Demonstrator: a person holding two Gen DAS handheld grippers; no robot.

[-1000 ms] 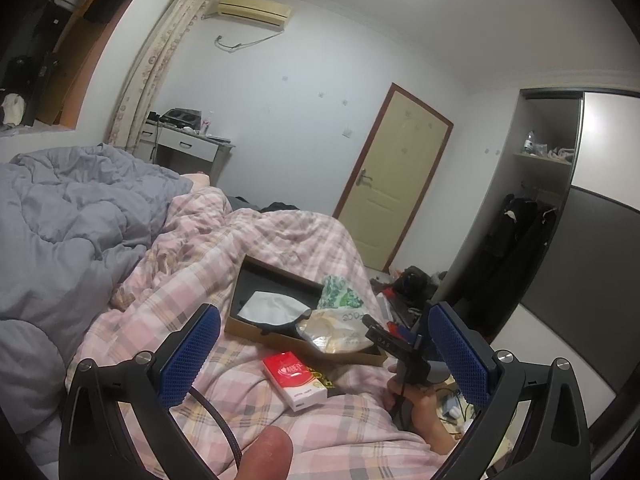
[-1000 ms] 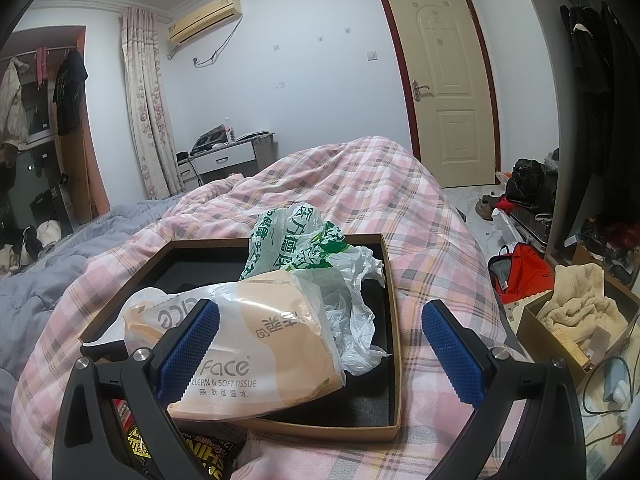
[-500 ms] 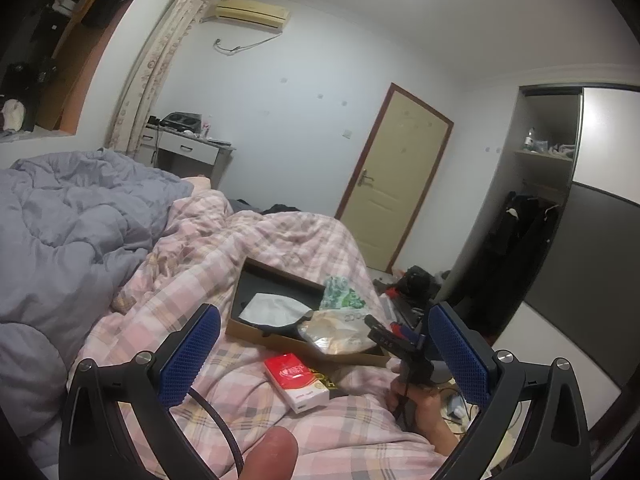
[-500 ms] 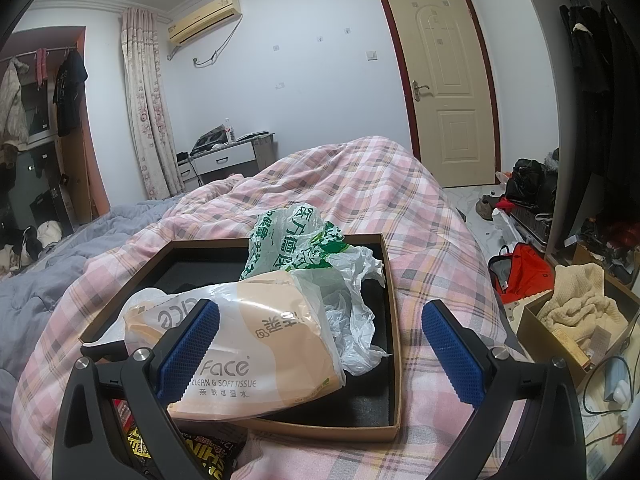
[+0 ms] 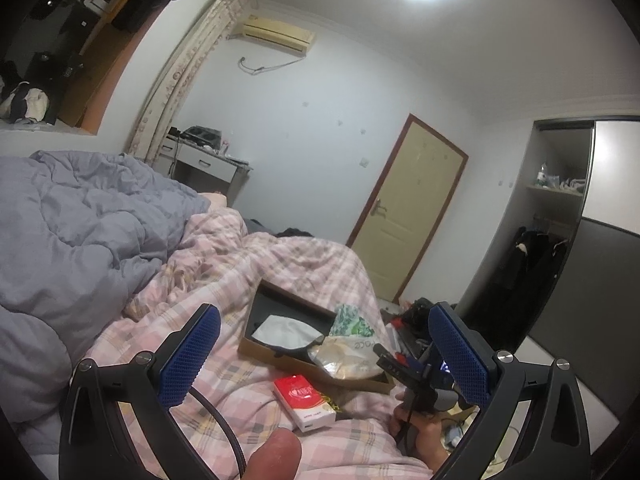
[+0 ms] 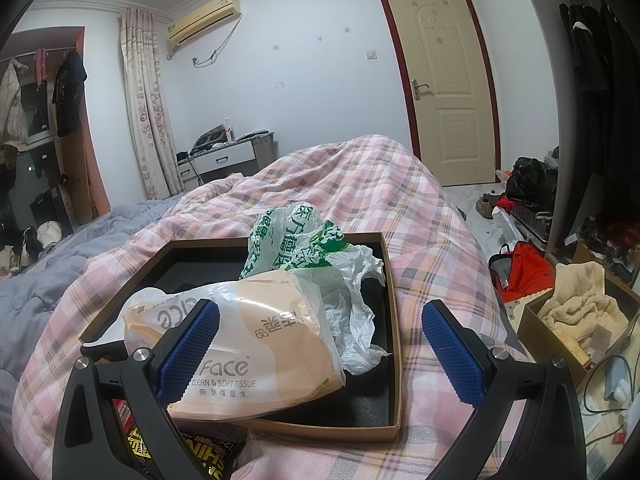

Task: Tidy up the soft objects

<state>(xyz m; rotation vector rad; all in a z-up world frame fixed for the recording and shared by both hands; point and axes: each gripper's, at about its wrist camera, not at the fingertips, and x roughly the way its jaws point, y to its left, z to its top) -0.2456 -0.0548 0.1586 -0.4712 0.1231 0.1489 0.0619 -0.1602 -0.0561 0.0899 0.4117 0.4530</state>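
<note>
A shallow brown cardboard box (image 6: 394, 328) (image 5: 256, 350) with a black lining lies on the pink plaid quilt. In it rest a beige soft tissue pack (image 6: 256, 344) (image 5: 348, 354), a crumpled green and white plastic bag (image 6: 296, 244) (image 5: 352, 320) and a white soft item (image 5: 284, 330). A red tissue pack (image 5: 306, 400) lies on the quilt in front of the box. My right gripper (image 6: 320, 352) is open, just short of the box, its jaws either side of the beige pack without touching it. My left gripper (image 5: 324, 358) is open and held high, well back from the box.
A grey duvet (image 5: 72, 232) fills the left of the bed. A black and yellow packet (image 6: 192, 452) lies by the box's near corner. On the floor to the right stand a box with a cream towel (image 6: 580, 312) and a red bag (image 6: 524, 272). A hand (image 5: 420, 432) holds the right gripper.
The left wrist view has tilted upward a little, so the box sits lower and farther away. The right gripper and the things in the box have not moved.
</note>
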